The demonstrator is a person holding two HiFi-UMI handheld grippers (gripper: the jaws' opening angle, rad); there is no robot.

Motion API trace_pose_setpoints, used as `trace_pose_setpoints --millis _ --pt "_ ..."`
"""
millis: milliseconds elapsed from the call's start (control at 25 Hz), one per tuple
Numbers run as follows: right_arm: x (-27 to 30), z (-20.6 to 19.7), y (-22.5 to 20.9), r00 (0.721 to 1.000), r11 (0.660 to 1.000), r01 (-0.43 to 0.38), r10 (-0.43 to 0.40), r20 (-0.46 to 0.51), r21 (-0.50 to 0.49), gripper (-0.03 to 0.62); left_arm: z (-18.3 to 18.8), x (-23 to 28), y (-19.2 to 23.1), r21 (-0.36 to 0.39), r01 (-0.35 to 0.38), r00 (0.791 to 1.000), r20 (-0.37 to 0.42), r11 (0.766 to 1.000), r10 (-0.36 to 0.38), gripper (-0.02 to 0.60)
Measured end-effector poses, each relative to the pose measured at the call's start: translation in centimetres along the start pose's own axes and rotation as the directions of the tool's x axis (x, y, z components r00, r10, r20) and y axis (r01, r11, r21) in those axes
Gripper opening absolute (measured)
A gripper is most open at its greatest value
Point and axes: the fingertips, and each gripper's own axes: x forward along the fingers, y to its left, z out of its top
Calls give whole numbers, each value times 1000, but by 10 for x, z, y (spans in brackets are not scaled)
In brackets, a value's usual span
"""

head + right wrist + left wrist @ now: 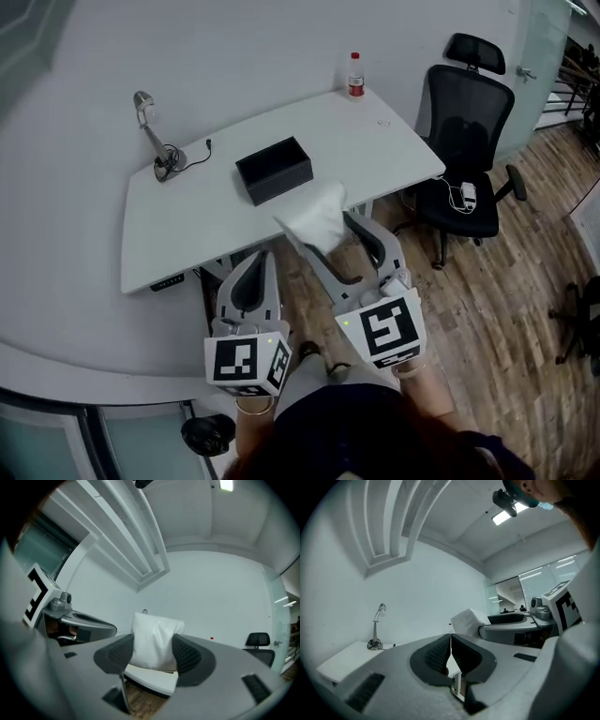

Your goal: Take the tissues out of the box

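Tissue pack (157,637) pinched between right gripper (153,652) pads — outside the box (274,170).

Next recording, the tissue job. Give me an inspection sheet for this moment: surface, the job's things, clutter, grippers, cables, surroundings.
Surface: white desk, with only a few things on it.
Job's things: black box open on the desk; white tissue pack out of the box, in the air over the desk's near edge.
Clutter: desk lamp at the far left corner; bottle at the far right corner.
Grippers: right gripper shut on the tissue pack; left gripper shut, nothing between its jaws.
Cables: lamp cable on the desk left of the box; white cord on the chair seat.
Surroundings: black office chair right of the desk; wood floor.
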Motion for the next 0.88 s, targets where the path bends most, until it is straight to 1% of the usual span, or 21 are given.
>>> trace_pose_setpoints --millis 200,400,880 --pt "-8 0 0 1000 1000 -5 5 -11 -4 276 2 -4 -8 4 3 1000 2 1000 -3 26" --pt "-13 0 1 1000 1000 -7 7 10 8 276 2 -10 -14 8 1 1000 3 1000 -1 26" --pt "-24 -2 6 1000 1000 -9 9 4 6 276 1 -21 -21 7 7 1000 4 1000 -7 26"
